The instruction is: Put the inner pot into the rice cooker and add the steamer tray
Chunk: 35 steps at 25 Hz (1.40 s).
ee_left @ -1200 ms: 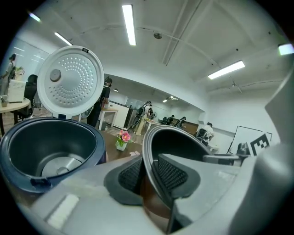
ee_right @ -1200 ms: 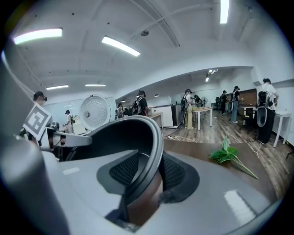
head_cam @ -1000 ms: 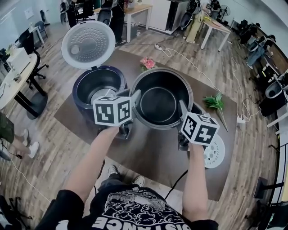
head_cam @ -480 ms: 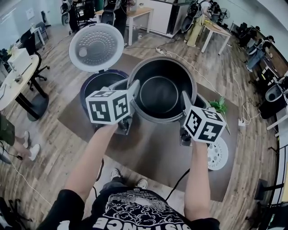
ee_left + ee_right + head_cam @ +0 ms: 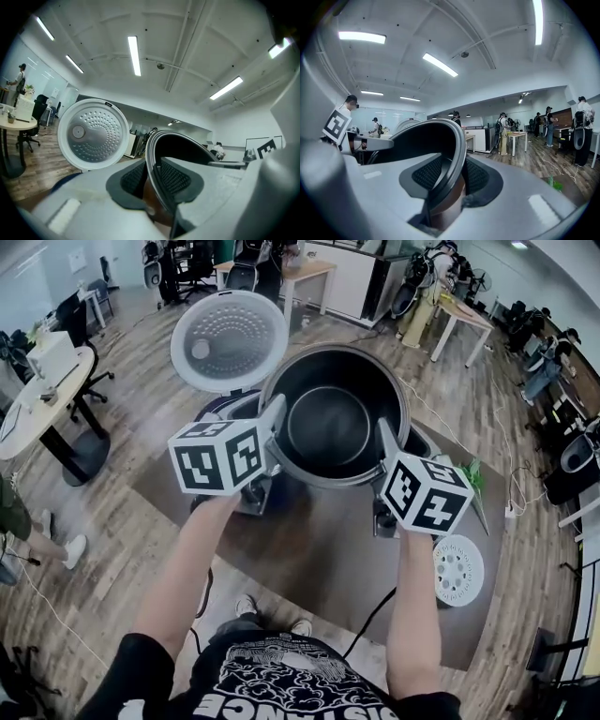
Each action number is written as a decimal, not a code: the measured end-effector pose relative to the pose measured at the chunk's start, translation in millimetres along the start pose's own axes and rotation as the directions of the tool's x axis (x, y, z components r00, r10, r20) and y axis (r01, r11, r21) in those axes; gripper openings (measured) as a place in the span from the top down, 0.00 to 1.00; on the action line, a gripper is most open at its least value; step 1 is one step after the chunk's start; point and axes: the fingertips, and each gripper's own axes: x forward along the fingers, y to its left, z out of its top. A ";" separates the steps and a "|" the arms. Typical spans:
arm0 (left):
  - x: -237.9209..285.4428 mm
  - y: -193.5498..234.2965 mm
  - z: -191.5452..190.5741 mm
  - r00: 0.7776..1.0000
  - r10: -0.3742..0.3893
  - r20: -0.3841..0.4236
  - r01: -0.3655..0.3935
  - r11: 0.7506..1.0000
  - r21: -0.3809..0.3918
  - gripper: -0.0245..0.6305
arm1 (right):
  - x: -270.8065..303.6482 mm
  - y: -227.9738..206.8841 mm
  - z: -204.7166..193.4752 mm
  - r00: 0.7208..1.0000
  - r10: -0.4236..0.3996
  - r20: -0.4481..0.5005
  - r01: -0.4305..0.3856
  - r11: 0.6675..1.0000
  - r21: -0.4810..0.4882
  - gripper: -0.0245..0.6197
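The dark inner pot (image 5: 330, 424) hangs in the air between both grippers. My left gripper (image 5: 274, 435) is shut on its left rim, my right gripper (image 5: 382, 442) on its right rim. In the left gripper view the pot rim (image 5: 151, 145) runs between the mesh pads (image 5: 174, 179); in the right gripper view the rim (image 5: 457, 140) is pinched the same way. The rice cooker's body (image 5: 221, 407) is mostly hidden under the pot, and its white lid (image 5: 229, 341) stands open behind. The white perforated steamer tray (image 5: 458, 570) lies on the brown mat at the right.
The brown mat (image 5: 309, 540) lies on a wooden floor. A green plant sprig (image 5: 473, 474) is right of the pot. A round table (image 5: 42, 399) stands at the far left, with desks and people farther off. A cable (image 5: 370, 615) runs along the mat's near edge.
Both grippers have carried the pot upward and to the left. It now covers most of the cooker body, which stood in plain view beside it a second ago.
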 end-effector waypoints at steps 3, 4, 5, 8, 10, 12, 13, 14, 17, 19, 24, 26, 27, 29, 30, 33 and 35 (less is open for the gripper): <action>-9.3 18.4 7.0 0.999 0.032 0.018 -0.032 1.000 -0.002 0.82 | 13.2 18.0 2.2 0.999 0.034 0.000 -0.034 0.999 -0.006 0.77; -12.5 25.1 9.4 0.999 0.044 0.023 -0.044 0.999 -0.002 0.82 | 18.0 24.6 2.9 0.999 0.046 -0.001 -0.046 0.999 -0.008 0.77; -16.0 32.3 12.0 0.998 0.057 0.027 -0.057 0.998 -0.003 0.82 | 22.9 31.9 3.6 0.998 0.058 -0.002 -0.058 0.998 -0.011 0.77; -27.8 54.5 18.6 0.995 0.095 0.038 -0.094 0.995 -0.011 0.82 | 37.3 54.9 4.5 0.995 0.097 -0.010 -0.097 0.995 -0.016 0.77; -35.7 68.9 21.3 0.992 0.116 0.043 -0.116 0.993 -0.020 0.82 | 46.3 69.5 4.0 0.993 0.119 -0.017 -0.120 0.993 -0.020 0.77; -42.5 82.3 22.3 0.990 0.136 0.045 -0.135 0.990 -0.027 0.82 | 54.4 82.6 2.6 0.990 0.138 -0.024 -0.138 0.990 -0.023 0.77; -45.6 88.5 22.2 0.988 0.146 0.044 -0.145 0.989 -0.029 0.82 | 58.3 88.5 1.4 0.989 0.147 -0.029 -0.148 0.989 -0.022 0.77; -48.5 94.8 22.0 0.987 0.157 0.041 -0.156 0.987 -0.032 0.82 | 62.5 94.4 -0.1 0.987 0.157 -0.035 -0.157 0.987 -0.020 0.77; -56.7 115.8 21.4 0.981 0.190 0.033 -0.189 0.981 -0.042 0.82 | 76.6 113.2 -7.7 0.981 0.184 -0.058 -0.185 0.983 -0.005 0.77; -60.9 129.3 18.9 0.978 0.206 0.023 -0.205 0.978 -0.047 0.82 | 85.5 124.2 -14.7 0.977 0.198 -0.075 -0.198 0.980 0.004 0.77; -63.7 155.0 4.6 0.972 0.234 -0.013 -0.234 0.970 -0.063 0.82 | 104.2 140.2 -35.7 0.968 0.217 -0.124 -0.216 0.976 0.022 0.77; -62.5 161.1 -2.2 0.971 0.239 -0.028 -0.240 0.968 -0.068 0.82 | 109.2 141.5 -44.2 0.966 0.216 -0.142 -0.214 0.976 0.029 0.77; -61.4 163.3 -5.3 0.970 0.240 -0.036 -0.242 0.968 -0.070 0.82 | 111.4 141.2 -48.0 0.965 0.215 -0.150 -0.212 0.977 0.033 0.77; -58.6 167.2 -11.1 0.970 0.238 -0.053 -0.242 0.968 -0.071 0.82 | 115.7 140.8 -53.9 0.964 0.213 -0.159 -0.210 0.977 0.039 0.77; -57.1 169.0 -13.2 0.970 0.237 -0.059 -0.241 0.968 -0.071 0.82 | 117.8 141.0 -56.4 0.963 0.213 -0.163 -0.209 0.977 0.043 0.77; -52.7 173.3 -17.8 0.969 0.235 -0.072 -0.240 0.968 -0.071 0.82 | 122.7 140.9 -65.7 0.960 0.213 -0.183 -0.206 0.977 0.058 0.77; -49.2 175.9 -23.1 0.969 0.233 -0.084 -0.239 0.968 -0.073 0.82 | 125.6 139.0 -72.5 0.958 0.210 -0.197 -0.201 0.977 0.065 0.77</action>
